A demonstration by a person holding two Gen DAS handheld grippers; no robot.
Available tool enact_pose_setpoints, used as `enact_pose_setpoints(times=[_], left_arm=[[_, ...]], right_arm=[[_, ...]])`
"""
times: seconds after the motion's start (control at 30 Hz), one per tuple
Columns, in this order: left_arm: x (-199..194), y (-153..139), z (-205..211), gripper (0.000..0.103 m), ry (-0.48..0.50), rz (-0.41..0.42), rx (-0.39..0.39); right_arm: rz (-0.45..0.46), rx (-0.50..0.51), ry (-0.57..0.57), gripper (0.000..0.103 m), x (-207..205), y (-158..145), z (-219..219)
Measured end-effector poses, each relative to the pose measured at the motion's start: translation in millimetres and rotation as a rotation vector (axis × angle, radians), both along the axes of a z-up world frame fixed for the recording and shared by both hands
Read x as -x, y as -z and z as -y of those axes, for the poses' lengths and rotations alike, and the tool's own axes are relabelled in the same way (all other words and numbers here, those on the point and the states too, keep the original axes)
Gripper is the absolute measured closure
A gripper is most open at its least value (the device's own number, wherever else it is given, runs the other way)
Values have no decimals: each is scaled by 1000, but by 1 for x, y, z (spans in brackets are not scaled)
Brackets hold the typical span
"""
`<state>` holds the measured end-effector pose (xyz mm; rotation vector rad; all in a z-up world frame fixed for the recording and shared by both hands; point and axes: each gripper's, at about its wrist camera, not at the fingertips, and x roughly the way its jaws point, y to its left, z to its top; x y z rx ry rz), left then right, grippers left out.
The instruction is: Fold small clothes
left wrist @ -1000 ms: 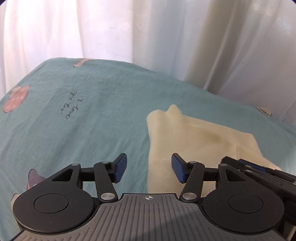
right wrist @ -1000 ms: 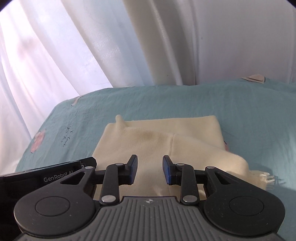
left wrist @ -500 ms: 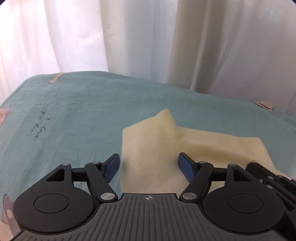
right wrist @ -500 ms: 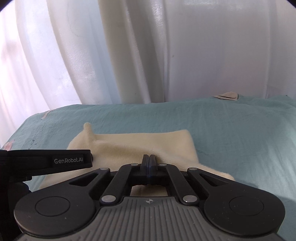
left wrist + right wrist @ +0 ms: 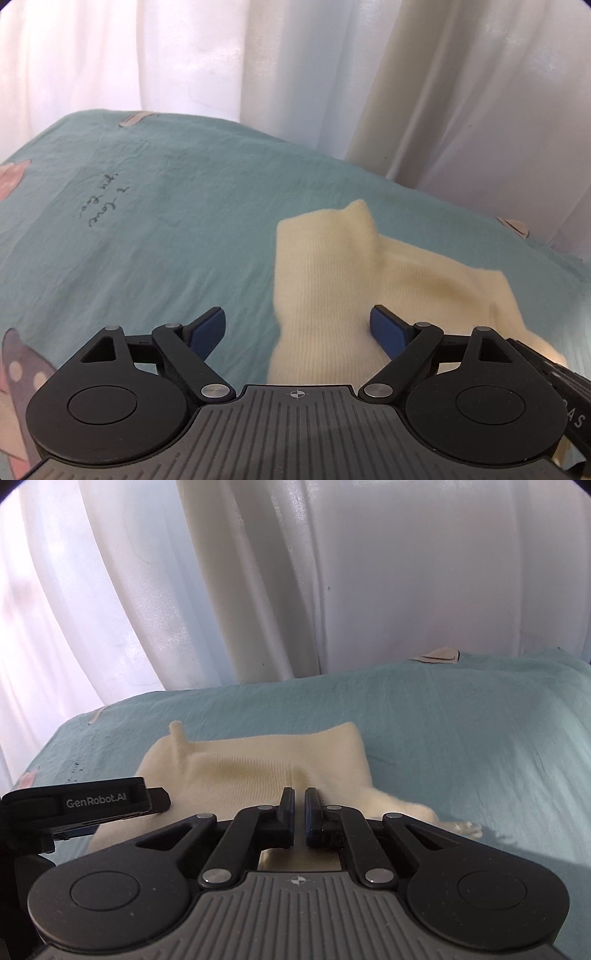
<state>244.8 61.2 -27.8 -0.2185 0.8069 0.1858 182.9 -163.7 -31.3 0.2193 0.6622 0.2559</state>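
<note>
A cream knit garment [image 5: 369,273] lies folded on the teal bedsheet [image 5: 147,229], with a small peak at its far left corner. My left gripper [image 5: 295,317] hovers over its near left edge, jaws wide and still opening; the edge lies below and between the blue pads [image 5: 386,325], and neither pad presses on it. In the right wrist view the same garment [image 5: 258,768] runs up to my right gripper [image 5: 299,805]. Its jaws are nearly together, easing apart by a sliver, pinching a ridge of the knit. The left gripper's body [image 5: 92,801] shows at the left.
White curtains [image 5: 332,590] hang close behind the bed's far edge. The sheet has handwriting print [image 5: 103,206] and pink cartoon patches [image 5: 11,177] to the left. A fringed end of the garment [image 5: 465,827] sticks out at the right.
The left jaws have spread wider over the garment's left edge. The right jaws went from open to closed on the knit, and the right gripper moved in over the garment.
</note>
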Motion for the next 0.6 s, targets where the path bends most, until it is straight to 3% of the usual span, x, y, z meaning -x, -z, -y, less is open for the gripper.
enact_pose_setpoints(times=[0.13, 0.17, 0.27, 0.37, 0.53, 0.6], left_arm=[[76, -12, -12, 11, 48, 20, 40], [93, -13, -14, 11, 55, 13, 49], [141, -16, -17, 11, 56, 11, 45], [169, -15, -15, 12, 71, 15, 57], [175, -6, 8, 14, 164, -9, -7], [172, -2, 16, 14, 183, -10, -30]], right_arm=[[-35, -86, -65, 93, 73, -8, 36], [-57, -107, -81, 86, 89, -8, 44], [-150, -119, -73, 39, 121, -3, 59], [-225, -239, -97, 40, 129, 11, 69], [-296, -437, -72, 61, 113, 27, 65], [-341, -435, -56, 89, 106, 31, 56]])
